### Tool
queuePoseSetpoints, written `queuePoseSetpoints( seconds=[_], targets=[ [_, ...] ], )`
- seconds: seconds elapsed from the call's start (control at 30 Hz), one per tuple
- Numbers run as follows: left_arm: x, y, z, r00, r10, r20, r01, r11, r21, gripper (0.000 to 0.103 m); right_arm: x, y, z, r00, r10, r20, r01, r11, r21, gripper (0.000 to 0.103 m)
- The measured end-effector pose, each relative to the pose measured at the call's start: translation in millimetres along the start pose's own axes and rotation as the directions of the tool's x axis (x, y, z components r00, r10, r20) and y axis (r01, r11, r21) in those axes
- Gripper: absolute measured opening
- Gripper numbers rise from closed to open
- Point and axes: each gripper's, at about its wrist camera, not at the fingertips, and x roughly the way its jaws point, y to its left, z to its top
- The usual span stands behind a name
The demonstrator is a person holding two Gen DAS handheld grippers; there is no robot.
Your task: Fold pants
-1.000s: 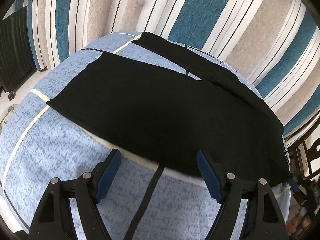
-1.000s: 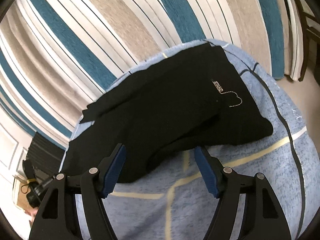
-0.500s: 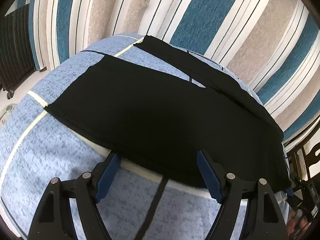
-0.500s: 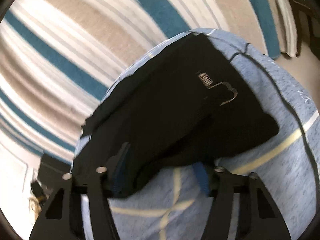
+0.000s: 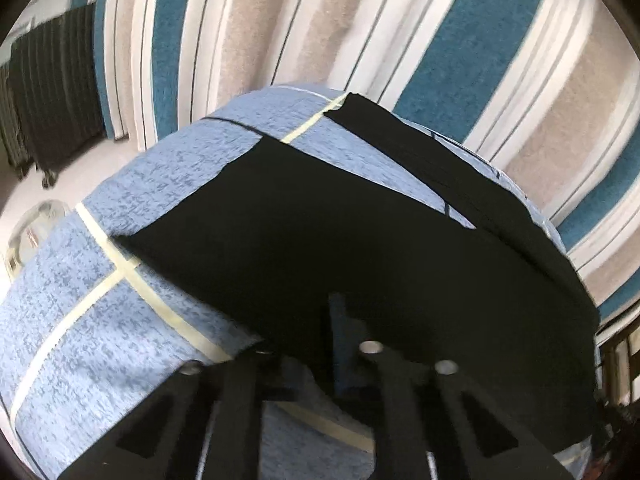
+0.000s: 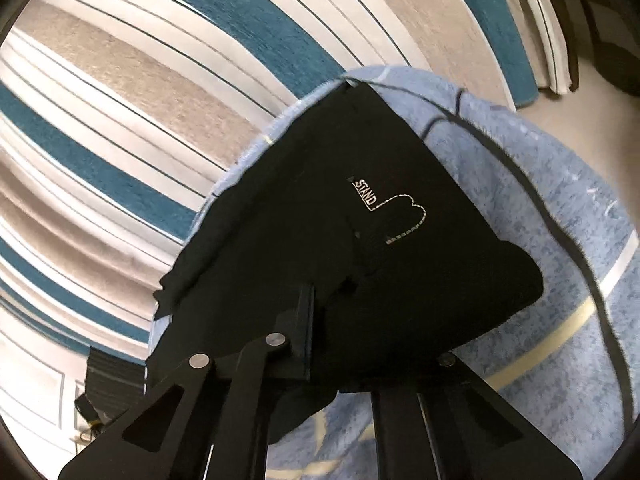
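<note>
Left wrist view showed the left gripper point(image 5: 334, 344) with fingers clamped on the near edge of the black pants point(image 5: 360, 248), which lay spread on a blue cloth point(image 5: 120, 320). Right gripper point(image 6: 316, 320) fingers were likewise pinched on the pants point(image 6: 320, 208). Beyond lay a striped rug point(image 5: 440, 40).

Black pants point(image 5: 360, 240), marked with a small white stitched outline and the white word "STAND" point(image 6: 366, 192), lie on a mottled light-blue cover point(image 5: 100, 320) crossed by cream and thin black lines, against a carpet point(image 5: 460, 40) striped teal, beige and white; both claws point(image 5: 332, 344) point(image 6: 316, 320) are black.
</note>
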Motion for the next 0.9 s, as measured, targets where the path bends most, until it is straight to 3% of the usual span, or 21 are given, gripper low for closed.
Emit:
queuePoseSetpoints(
  seconds=[0.3, 0.4, 0.47, 0.53, 0.6, 0.67, 0.8, 0.9],
  targets=[
    [-63, 5, 2, 0.995, -0.071, 0.066, 0.07, 0.997, 0.013, 0.004, -64, 5, -20, 0.999, 0.033, 0.006, -0.033, 0.999, -0.026, 0.005],
    [-80, 17, -12, 0.995, -0.079, 0.064, 0.078, 0.997, 0.023, 0.004, -63, -14, -44, 0.998, -0.007, -0.064, 0.005, 1.0, -0.019, 0.005],
    [-78, 25, -25, 0.997, -0.059, 0.043, 0.057, 0.998, 0.036, 0.004, -50, -37, -57, 0.99, -0.009, -0.142, 0.015, 0.999, 0.044, 0.006],
    [-62, 38, -37, 0.999, -0.045, -0.03, 0.046, 0.999, 0.018, 0.004, -53, -47, -59, 0.991, 0.047, -0.129, -0.033, 0.994, 0.106, 0.009],
    [-54, 44, -45, 0.997, -0.048, -0.063, 0.048, 0.999, 0.005, 0.005, -61, -41, -56, 0.994, 0.024, -0.104, -0.015, 0.996, 0.088, 0.017],
    [-60, 43, -44, 0.998, -0.04, -0.039, 0.041, 0.999, 0.011, 0.009, -69, -32, -53, 0.997, 0.013, -0.079, -0.01, 0.999, 0.041, 0.018],
    [-66, 46, -33, 0.999, -0.038, -0.001, 0.038, 0.999, -0.003, 0.01, -72, -37, -56, 0.998, 0.008, -0.063, -0.002, 0.995, 0.098, 0.018],
    [-71, 53, -31, 1.0, -0.028, -0.002, 0.028, 0.998, -0.048, 0.01, -78, -41, -58, 0.997, -0.065, -0.038, 0.068, 0.993, 0.096, 0.018]
  ],
)
